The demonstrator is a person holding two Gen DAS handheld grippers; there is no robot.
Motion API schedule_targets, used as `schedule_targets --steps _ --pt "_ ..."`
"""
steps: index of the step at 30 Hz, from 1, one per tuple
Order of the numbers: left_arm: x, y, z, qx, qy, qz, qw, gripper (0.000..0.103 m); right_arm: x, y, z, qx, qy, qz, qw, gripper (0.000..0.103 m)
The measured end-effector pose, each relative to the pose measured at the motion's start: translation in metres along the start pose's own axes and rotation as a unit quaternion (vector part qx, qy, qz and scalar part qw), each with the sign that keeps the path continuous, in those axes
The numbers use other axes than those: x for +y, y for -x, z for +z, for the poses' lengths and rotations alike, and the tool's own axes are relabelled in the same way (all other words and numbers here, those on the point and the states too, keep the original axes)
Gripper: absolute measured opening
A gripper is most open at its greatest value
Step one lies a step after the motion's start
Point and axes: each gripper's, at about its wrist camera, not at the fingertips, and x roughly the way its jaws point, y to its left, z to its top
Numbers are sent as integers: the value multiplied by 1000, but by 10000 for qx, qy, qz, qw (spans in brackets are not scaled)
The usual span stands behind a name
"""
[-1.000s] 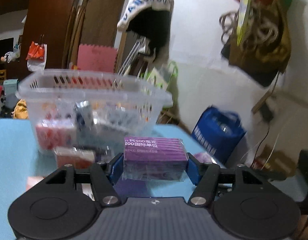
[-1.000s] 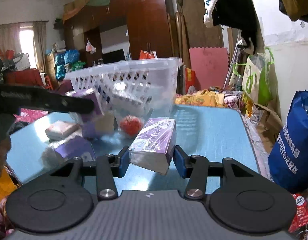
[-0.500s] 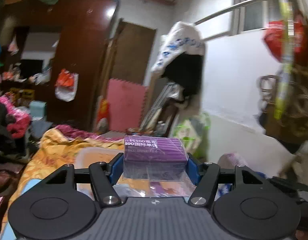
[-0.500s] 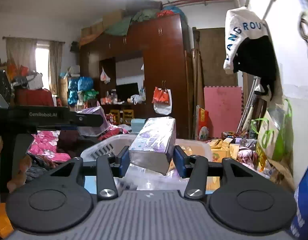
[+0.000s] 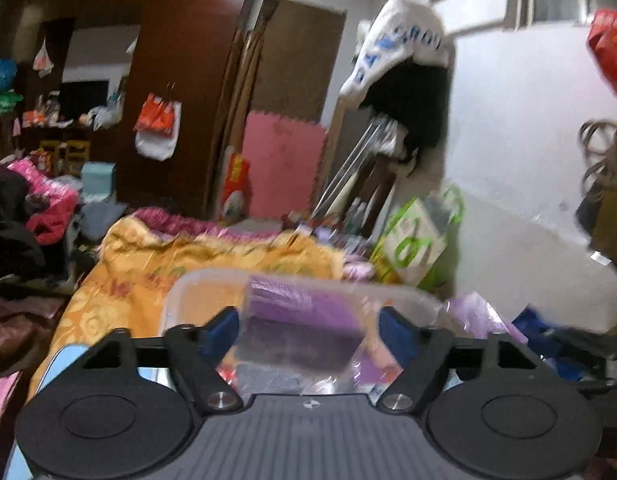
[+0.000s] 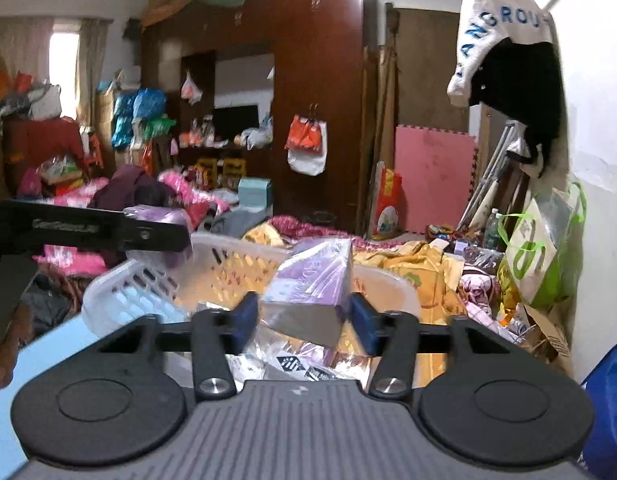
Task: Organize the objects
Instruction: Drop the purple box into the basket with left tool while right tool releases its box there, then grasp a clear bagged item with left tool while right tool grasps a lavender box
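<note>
My left gripper (image 5: 308,330) hangs over the clear plastic basket (image 5: 180,292). Its jaws stand wider than the purple tissue pack (image 5: 304,328) between them, with gaps on both sides; the pack looks loose and blurred over the basket. My right gripper (image 6: 304,316) is shut on another purple tissue pack (image 6: 312,280), tilted, above the basket's rim (image 6: 148,284). Several packs lie inside the basket (image 6: 292,360). The left gripper's body (image 6: 88,230) shows at the left of the right wrist view.
A blue table edge (image 6: 48,344) lies under the basket. Behind it is an orange blanket (image 5: 168,264), a pink foam mat (image 5: 284,168), a dark wardrobe (image 6: 320,100) and a green bag (image 6: 544,252). A blue bag (image 6: 608,408) sits at the right.
Both grippers rose from table level to above the basket. The left jaws have opened and its purple pack has come free. The right gripper keeps its pack.
</note>
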Motion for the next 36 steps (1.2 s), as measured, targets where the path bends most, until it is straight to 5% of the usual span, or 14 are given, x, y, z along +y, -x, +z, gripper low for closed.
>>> schedule_targets --steps 1,3,7,14,19,25,27,29,36 --pt "3 1 -3 85 -8 -29 10000 81 2 2 -1 -47 108 -115 9999 87" --pt "7 15 -12 8 -37 -246 9997 81 6 18 -11 -121 205 -159 9996 88" --pt "12 67 -45 -276 -234 -551 9978 84 8 66 -54 -320 -192 380 9986 103" --pt "25 105 -144 29 -272 -666 9974 91 47 98 -160 -108 -360 1158 9926 103" --pt "24 121 -183 67 -255 -822 9963 91 56 95 -178 -142 -638 1302 9893 103" --pt "16 128 -189 -241 -493 -726 9959 91 70 83 -178 -14 -321 1359 9902 87" --pt "15 124 -192 -143 -529 -862 9948 91 70 84 -182 -17 -322 1389 9898 76" --pt "12 120 -200 -64 -579 -934 9939 91 65 89 -183 -11 -387 1376 9897 54" --pt "-15 104 -219 140 -825 -994 9915 91 45 116 -191 -198 -415 995 9940 50"
